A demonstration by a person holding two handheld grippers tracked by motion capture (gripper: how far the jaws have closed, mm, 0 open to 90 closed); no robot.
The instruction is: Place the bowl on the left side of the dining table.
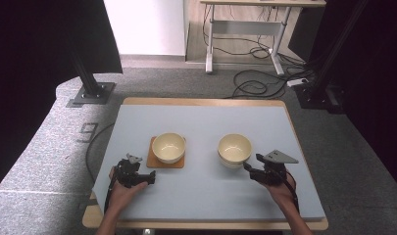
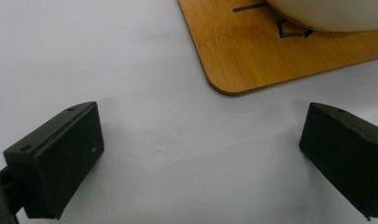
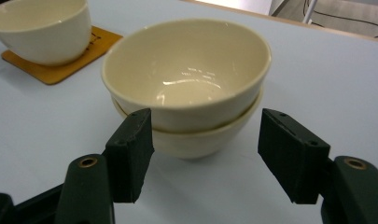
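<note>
Two cream bowls nested as a stack (image 1: 234, 149) (image 3: 189, 84) stand on the blue-grey mat right of centre. A third cream bowl (image 1: 168, 147) (image 3: 42, 28) sits on a square wooden coaster (image 1: 165, 159) (image 2: 280, 46) (image 3: 60, 65) left of centre. My right gripper (image 1: 248, 169) (image 3: 205, 149) is open just at the near side of the stack, its jaws level with the lower bowl and apart from it. My left gripper (image 1: 149, 179) (image 2: 200, 154) rests open on the mat by the coaster's near left corner, nothing between its jaws.
The mat (image 1: 206, 196) covers a wooden table (image 1: 201, 102). Beyond it lie grey carpet, black frame posts (image 1: 88, 73), a desk's legs (image 1: 210, 44) and loose cables (image 1: 257, 85) on the floor.
</note>
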